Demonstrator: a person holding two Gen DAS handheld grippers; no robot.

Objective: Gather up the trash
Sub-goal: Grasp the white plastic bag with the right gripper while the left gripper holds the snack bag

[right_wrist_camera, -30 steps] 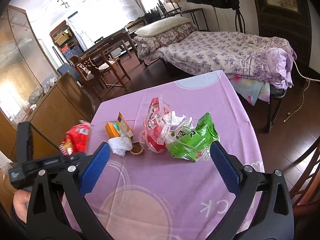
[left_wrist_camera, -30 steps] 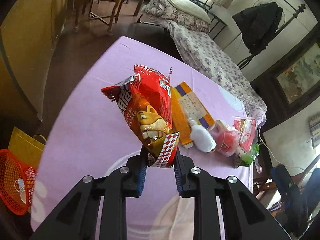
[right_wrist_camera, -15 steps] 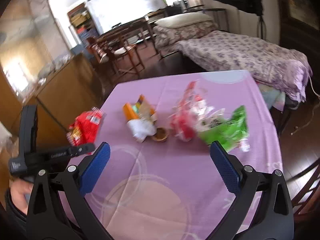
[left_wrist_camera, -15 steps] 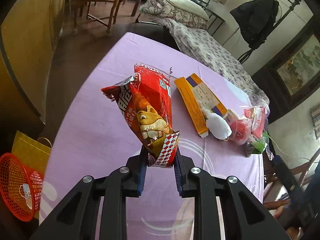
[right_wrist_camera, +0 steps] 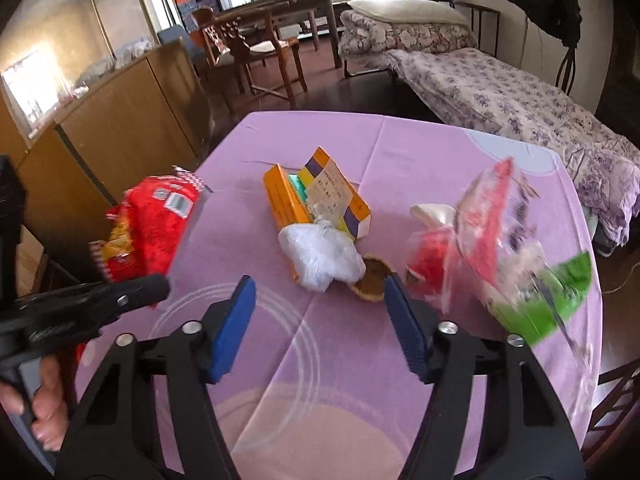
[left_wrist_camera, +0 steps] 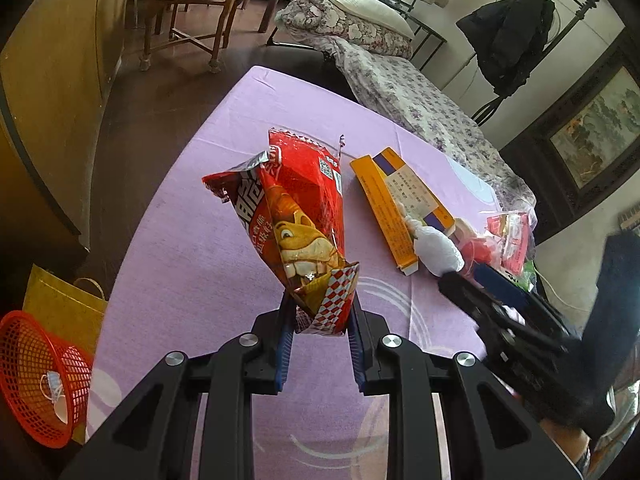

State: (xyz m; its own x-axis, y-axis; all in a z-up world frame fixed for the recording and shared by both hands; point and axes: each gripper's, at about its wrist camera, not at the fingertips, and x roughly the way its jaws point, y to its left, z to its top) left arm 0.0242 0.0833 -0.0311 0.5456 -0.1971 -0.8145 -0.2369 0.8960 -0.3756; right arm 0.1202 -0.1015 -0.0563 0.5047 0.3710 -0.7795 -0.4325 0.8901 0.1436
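My left gripper (left_wrist_camera: 320,316) is shut on the bottom corner of a red snack bag (left_wrist_camera: 296,216) and holds it above the purple tablecloth (left_wrist_camera: 192,264); the bag also shows in the right wrist view (right_wrist_camera: 152,224). My right gripper (right_wrist_camera: 320,312) is open and empty, just short of a crumpled white plastic wad (right_wrist_camera: 320,256) and a brown fruit peel (right_wrist_camera: 372,276). Behind these lies an orange box (right_wrist_camera: 312,196). To the right are a red and clear wrapper (right_wrist_camera: 480,232) and a green bag (right_wrist_camera: 548,296).
A red mesh basket (left_wrist_camera: 36,376) with a scrap in it stands on the floor left of the table, beside a yellow bag (left_wrist_camera: 60,308). A wooden cabinet (right_wrist_camera: 120,120), chairs (right_wrist_camera: 256,52) and a bed (right_wrist_camera: 500,100) surround the table.
My right gripper has moved forward and left toward the white wad and peel, and its jaws have narrowed. My left gripper still holds the red bag, which has drifted slightly.
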